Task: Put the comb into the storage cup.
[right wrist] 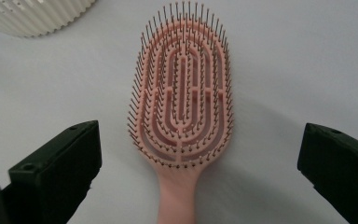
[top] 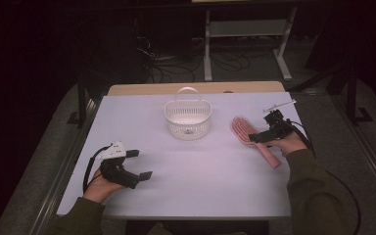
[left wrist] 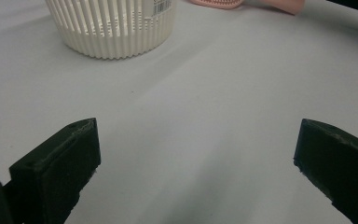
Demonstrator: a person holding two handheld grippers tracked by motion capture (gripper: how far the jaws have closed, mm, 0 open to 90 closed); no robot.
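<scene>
Your right gripper (top: 264, 133) hovers over the pink hairbrush (right wrist: 182, 100), which lies bristles-up on the table (top: 200, 166) right of the white basket (top: 188, 119). Its 2 jaws stand wide apart, holding nothing. The brush looks light and stiff, probably slick plastic; take it at the neck or handle, not across the springy bristles. Your left gripper (top: 139, 164) rests near-left, jaws wide and empty.
</scene>
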